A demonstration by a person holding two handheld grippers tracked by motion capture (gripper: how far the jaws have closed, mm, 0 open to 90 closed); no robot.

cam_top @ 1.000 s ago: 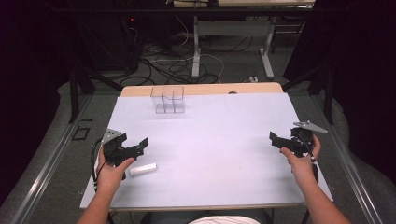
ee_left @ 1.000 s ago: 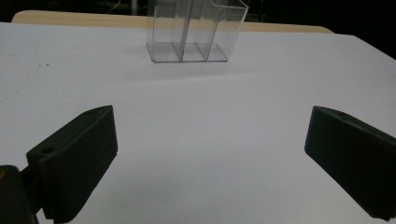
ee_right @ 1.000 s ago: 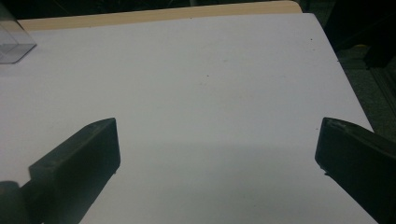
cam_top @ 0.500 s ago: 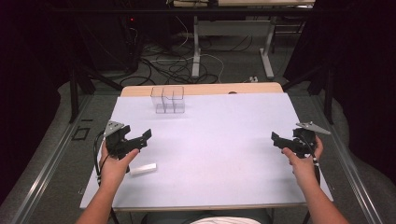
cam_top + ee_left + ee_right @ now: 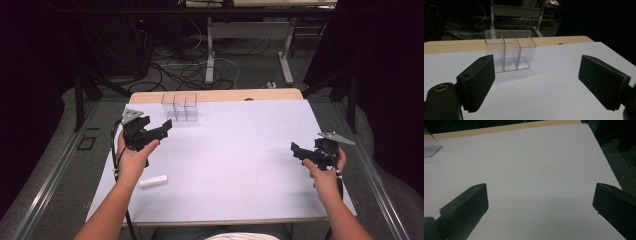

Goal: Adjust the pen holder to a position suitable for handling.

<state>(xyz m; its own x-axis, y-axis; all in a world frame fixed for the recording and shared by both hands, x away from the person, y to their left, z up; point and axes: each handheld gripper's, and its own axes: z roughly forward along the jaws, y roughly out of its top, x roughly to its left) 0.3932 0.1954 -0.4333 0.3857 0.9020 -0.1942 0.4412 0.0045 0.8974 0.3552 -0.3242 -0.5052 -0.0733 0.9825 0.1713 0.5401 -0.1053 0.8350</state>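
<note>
Currently left gripper (image 5: 161,127) hangs just short of the clear organizer (image 5: 180,106), jaws spread wide, holding nothing, touching nothing; in the left gripper view the organizer (image 5: 509,50) stands upright ahead, between the jaws' line. Right gripper (image 5: 299,149) hovers well apart from the organizer, jaws likewise wide and empty. Organizer sits at the far edge of the white mat (image 5: 240,160). Judged: light, stiff, thin-walled plastic, slick; best pinched across an outer wall or divider. Small white stick (image 5: 153,181) lies nearer the person than the left gripper.

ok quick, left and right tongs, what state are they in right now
left tongs: open, empty, facing the clear plastic divided holder
right tongs: open, empty
</note>
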